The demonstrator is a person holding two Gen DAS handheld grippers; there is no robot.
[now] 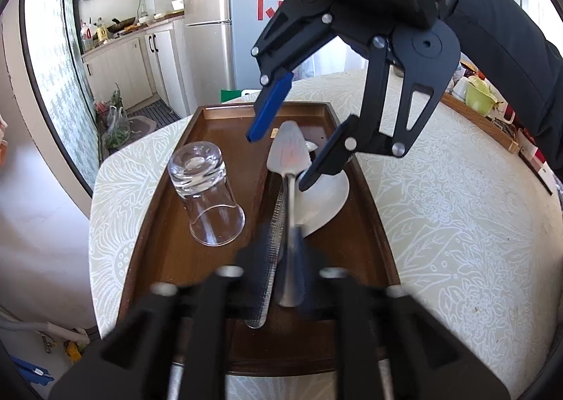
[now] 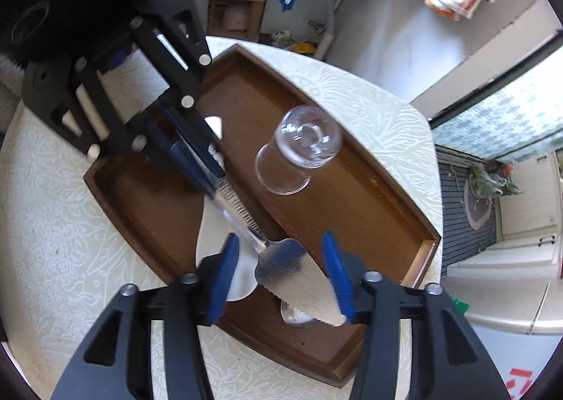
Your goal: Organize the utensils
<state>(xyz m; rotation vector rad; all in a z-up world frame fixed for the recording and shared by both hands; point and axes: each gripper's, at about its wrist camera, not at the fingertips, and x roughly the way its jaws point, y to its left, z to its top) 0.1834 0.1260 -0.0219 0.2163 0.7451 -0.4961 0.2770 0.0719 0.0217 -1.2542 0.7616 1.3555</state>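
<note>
A steel cake server with a serrated triangular blade is held by its handle in my left gripper, which is shut on it above a brown wooden tray. In the right wrist view the server's blade lies between the blue pads of my open right gripper; the pads do not touch it. The left gripper shows there gripping the handle. A white plate and a spoon bowl lie under the blade. A clear glass stands upside down on the tray.
The tray sits on a round table with a pale patterned cloth. A second textured utensil handle runs beside the server's handle. Cups and clutter stand at the table's far right. Kitchen cabinets and a fridge lie beyond.
</note>
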